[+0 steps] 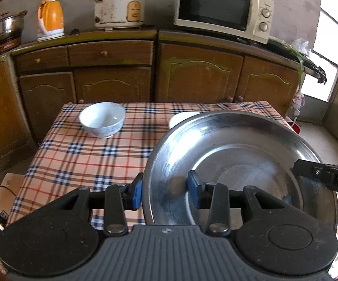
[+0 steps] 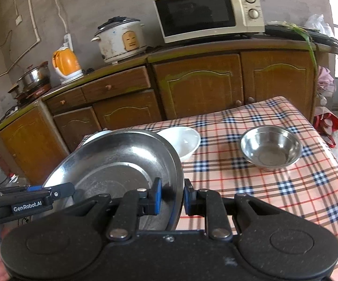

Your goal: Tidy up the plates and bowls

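both claws pinch one steel plate (image 1: 239, 154) by opposite rims, likely to keep it level above the table (image 1: 75, 154): the left gripper (image 1: 166, 189) clamps its left edge, the right gripper (image 2: 172, 196) its right edge. the bowl (image 1: 102, 119), white dish (image 2: 183, 140) and steel bowl (image 2: 270, 147) sit apart.

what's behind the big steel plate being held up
A white bowl sits on the checked tablecloth right behind the steel plate; its near side is hidden by the plate's rim. Another white rim peeks out on the plate's far left; the rest is covered.
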Demonstrator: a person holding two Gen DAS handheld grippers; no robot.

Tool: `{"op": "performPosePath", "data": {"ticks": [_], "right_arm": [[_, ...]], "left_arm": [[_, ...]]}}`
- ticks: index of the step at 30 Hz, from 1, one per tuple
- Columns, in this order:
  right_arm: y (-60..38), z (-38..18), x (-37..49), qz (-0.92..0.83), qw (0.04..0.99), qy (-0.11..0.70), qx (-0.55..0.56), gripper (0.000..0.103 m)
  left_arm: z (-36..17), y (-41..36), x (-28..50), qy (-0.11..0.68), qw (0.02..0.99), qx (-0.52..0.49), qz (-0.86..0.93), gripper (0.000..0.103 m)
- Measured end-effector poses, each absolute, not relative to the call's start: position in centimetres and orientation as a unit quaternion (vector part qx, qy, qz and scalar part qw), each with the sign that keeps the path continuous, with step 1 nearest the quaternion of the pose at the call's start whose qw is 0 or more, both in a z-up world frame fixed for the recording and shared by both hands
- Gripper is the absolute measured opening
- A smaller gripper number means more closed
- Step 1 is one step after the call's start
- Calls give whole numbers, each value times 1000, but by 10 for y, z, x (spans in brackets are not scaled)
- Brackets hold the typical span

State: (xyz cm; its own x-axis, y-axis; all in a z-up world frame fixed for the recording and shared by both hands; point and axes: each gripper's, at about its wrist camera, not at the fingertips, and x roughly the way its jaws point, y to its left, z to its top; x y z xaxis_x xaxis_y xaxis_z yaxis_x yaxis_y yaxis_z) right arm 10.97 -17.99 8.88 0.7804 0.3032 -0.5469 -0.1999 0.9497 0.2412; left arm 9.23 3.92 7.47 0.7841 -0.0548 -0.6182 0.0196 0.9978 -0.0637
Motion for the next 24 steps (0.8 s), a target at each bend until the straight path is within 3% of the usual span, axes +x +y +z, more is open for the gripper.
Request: {"op": "performPosePath", "data": {"ticks": [24], "right_arm": [[-96, 78, 123, 180, 930, 316, 55, 25]], "left_arm": [[65, 110, 83, 330, 942, -48, 30, 39]]}}
